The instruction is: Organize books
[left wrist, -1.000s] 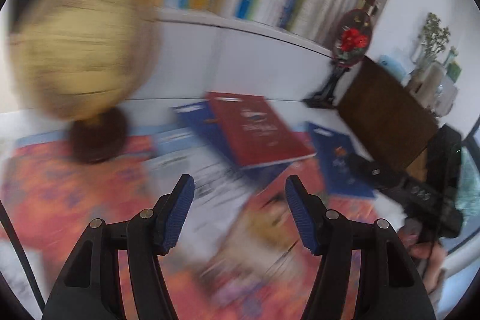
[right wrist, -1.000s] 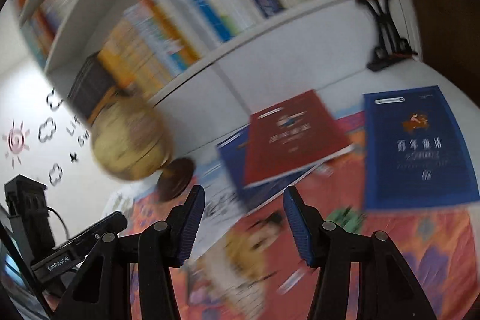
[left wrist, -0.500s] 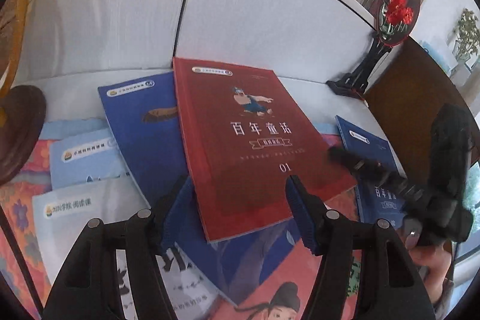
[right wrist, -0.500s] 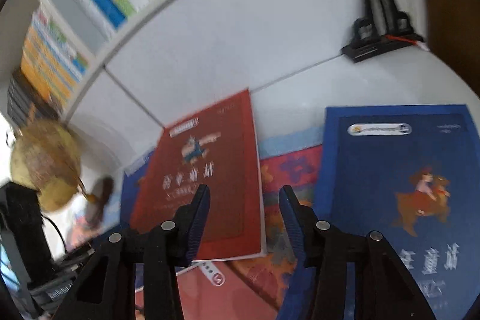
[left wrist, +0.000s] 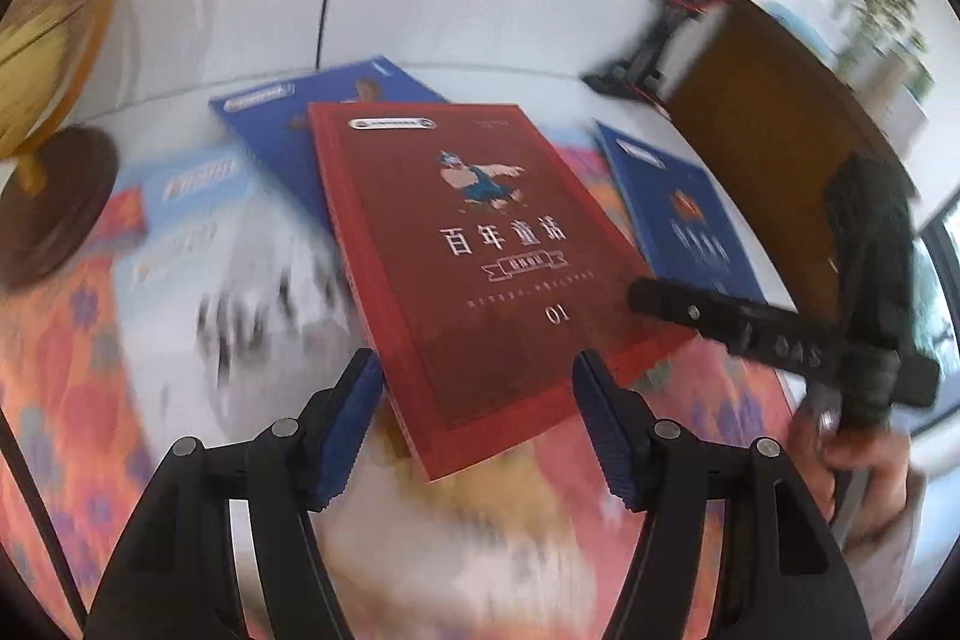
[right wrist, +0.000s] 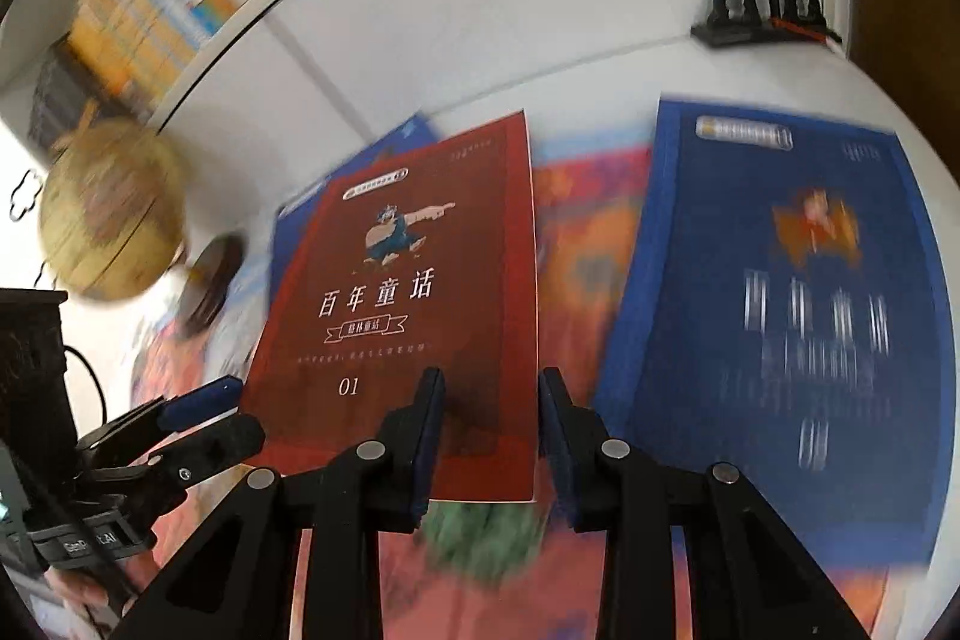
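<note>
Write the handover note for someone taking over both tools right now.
Left tool: open, nothing held, at the near corner of the red book.
Right tool: jaws have just been closing, astride the red book's near right corner; whether the pads already press on it cannot be told.
Red book lies on top of a blue book; another blue book lies flat to its right; more books are spread on the patterned cloth.
Done: nothing sorted yet.
Left: lift the red book, then gather the rest.
</note>
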`<state>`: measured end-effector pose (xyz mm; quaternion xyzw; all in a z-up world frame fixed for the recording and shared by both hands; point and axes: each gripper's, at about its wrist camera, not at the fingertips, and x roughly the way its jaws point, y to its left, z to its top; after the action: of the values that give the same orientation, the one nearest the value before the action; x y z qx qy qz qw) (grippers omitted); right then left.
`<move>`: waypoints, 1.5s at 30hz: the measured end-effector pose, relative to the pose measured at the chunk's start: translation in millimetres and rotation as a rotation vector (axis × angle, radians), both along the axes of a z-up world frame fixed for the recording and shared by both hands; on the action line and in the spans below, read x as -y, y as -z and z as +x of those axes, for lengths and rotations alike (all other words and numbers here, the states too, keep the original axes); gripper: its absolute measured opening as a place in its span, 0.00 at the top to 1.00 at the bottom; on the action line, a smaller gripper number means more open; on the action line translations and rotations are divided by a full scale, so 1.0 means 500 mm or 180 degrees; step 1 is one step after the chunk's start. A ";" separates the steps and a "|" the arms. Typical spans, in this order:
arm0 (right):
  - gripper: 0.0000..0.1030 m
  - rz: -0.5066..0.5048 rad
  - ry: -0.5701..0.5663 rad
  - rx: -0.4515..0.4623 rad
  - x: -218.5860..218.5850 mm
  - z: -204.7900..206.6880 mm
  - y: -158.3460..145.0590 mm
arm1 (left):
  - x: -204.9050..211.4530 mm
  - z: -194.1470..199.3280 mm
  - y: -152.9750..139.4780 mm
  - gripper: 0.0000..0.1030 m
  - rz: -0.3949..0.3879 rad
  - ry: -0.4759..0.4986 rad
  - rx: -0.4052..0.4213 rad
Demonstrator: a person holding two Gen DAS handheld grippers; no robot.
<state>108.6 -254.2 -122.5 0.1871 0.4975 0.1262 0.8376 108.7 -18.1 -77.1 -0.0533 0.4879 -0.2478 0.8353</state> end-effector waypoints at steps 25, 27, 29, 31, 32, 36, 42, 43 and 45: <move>0.70 0.0876 -0.0242 -0.0045 -0.104 -0.308 0.066 | -0.186 -0.208 0.067 0.36 0.0347 0.0149 -0.0158; 0.70 0.0832 -0.0220 -0.0058 -0.114 -0.280 0.058 | -0.169 -0.233 0.059 0.36 0.0431 0.0241 -0.0195; 0.69 0.0769 -0.0195 0.0006 -0.125 -0.265 0.052 | -0.159 -0.262 0.056 0.36 0.0385 0.0438 -0.0252; 0.69 0.0824 -0.0166 0.0001 -0.125 -0.264 0.055 | -0.153 -0.271 0.065 0.36 0.0347 0.0494 -0.0303; 0.69 0.0875 -0.0168 -0.0045 -0.119 -0.277 0.057 | -0.151 -0.268 0.068 0.36 0.0342 0.0486 -0.0290; 0.69 0.1070 -0.0340 -0.0062 -0.106 -0.343 0.066 | -0.166 -0.258 0.069 0.36 0.0106 0.0501 -0.0320; 0.69 0.1111 -0.0378 0.0109 -0.117 -0.340 0.072 | -0.192 -0.250 0.071 0.36 -0.0263 0.0365 -0.0393; 0.69 0.1098 -0.0362 0.0133 -0.119 -0.341 0.071 | -0.193 -0.251 0.071 0.36 -0.0293 0.0350 -0.0399; 0.69 0.1053 -0.0380 0.0198 -0.123 -0.340 0.069 | -0.195 -0.252 0.071 0.36 -0.0317 0.0343 -0.0398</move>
<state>-61.4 -192.7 -156.9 0.2884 0.4540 0.2616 0.8014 -17.2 79.2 -112.5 -0.0837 0.5283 -0.3125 0.7850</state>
